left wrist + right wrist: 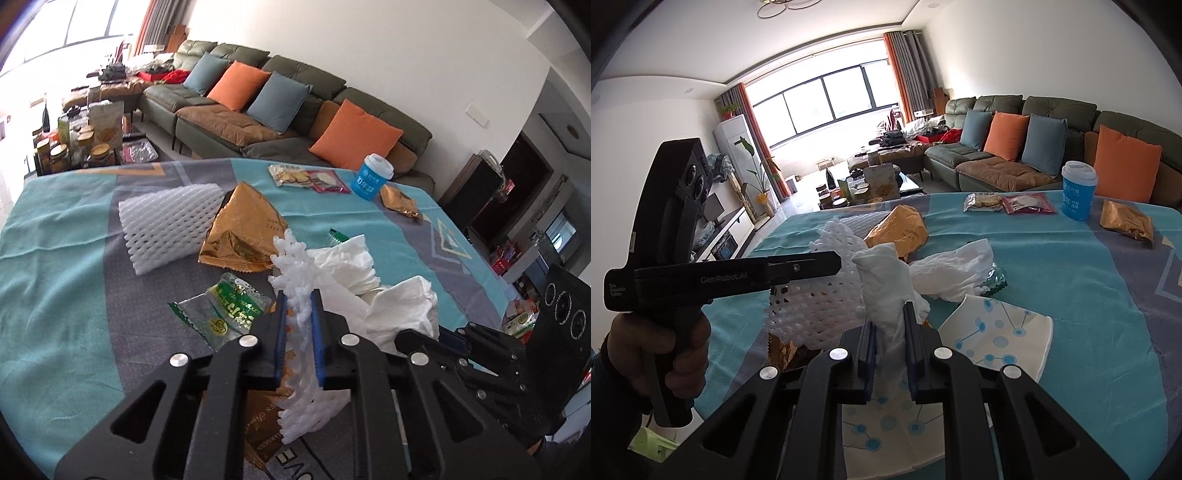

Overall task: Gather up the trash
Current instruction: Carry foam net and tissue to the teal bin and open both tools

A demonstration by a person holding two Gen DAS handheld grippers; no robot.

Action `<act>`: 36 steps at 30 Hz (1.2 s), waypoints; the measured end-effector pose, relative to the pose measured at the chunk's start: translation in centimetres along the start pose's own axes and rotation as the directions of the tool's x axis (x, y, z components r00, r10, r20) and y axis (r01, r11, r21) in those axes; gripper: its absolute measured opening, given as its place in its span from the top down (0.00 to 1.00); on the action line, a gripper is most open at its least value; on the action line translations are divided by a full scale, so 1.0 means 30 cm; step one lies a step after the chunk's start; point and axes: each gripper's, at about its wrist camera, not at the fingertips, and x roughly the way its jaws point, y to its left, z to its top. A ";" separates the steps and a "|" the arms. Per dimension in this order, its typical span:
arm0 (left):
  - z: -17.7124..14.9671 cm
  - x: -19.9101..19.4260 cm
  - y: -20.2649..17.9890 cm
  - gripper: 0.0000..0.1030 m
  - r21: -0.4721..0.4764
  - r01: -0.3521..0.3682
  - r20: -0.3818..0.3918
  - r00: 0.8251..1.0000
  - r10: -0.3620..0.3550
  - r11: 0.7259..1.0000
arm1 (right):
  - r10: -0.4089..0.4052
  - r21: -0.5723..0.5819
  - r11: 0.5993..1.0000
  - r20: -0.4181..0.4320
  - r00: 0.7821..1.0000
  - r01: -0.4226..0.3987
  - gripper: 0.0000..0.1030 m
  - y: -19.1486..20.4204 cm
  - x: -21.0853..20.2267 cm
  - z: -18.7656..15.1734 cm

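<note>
Your left gripper (pixel 299 295) is squeezing a white foam net (pixel 295 266), bumpy and full of holes, just above the table. Your right gripper (pixel 889 317) pinches a crumpled white tissue (pixel 886 280). Gold wrappers (pixel 240 229), another foam sleeve (pixel 166 225) and a blue cup (pixel 371 177) lie on the teal tablecloth (pixel 55 258), with a green sofa (pixel 295 96) behind.

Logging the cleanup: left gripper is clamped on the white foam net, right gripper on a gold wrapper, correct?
Not quite. The right gripper is clamped on a crumpled white tissue, not a gold wrapper, as the right wrist view shows. The left gripper does hold the white foam net.
</note>
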 end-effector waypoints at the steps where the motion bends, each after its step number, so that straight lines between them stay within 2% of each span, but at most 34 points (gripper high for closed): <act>1: 0.001 -0.010 -0.002 0.89 0.001 0.004 0.009 1.000 -0.004 1.000 | -0.002 0.001 1.000 0.008 1.000 0.002 0.88 0.000 -0.007 0.002; 8: 0.025 -0.149 0.004 0.90 -0.025 0.037 0.111 0.993 -0.034 0.999 | -0.001 -0.005 1.000 0.070 0.998 0.001 0.88 0.013 -0.062 0.041; 14: 0.039 -0.311 0.012 0.90 -0.040 0.046 0.212 0.977 -0.036 0.998 | 0.010 -0.024 1.000 0.113 0.994 -0.007 0.88 0.043 -0.093 0.082; 18: 0.034 -0.434 0.033 0.90 -0.057 0.023 0.280 0.960 -0.006 0.998 | 0.030 -0.043 0.999 0.142 0.989 -0.024 0.88 0.079 -0.111 0.111; 23: -0.007 -0.602 0.095 0.90 -0.106 -0.037 0.353 0.933 0.072 0.994 | 0.071 -0.083 0.995 0.156 0.985 -0.059 0.88 0.153 -0.104 0.141; 26: -0.055 -0.716 0.149 0.89 -0.154 -0.084 0.385 0.913 0.138 0.985 | 0.111 -0.112 0.989 0.150 0.982 -0.095 0.88 0.210 -0.079 0.158; 29: -0.120 -0.844 0.217 0.89 -0.214 -0.148 0.410 0.884 0.226 0.966 | 0.162 -0.148 0.979 0.137 0.977 -0.141 0.88 0.288 -0.046 0.170; 32: -0.184 -0.971 0.291 0.89 -0.282 -0.217 0.422 0.847 0.324 0.934 | 0.229 -0.193 0.960 0.109 0.967 -0.205 0.88 0.391 0.002 0.179; 36: -0.296 -1.134 0.402 0.89 -0.386 -0.311 0.403 0.790 0.462 0.869 | 0.330 -0.256 0.916 0.044 0.943 -0.309 0.88 0.564 0.088 0.190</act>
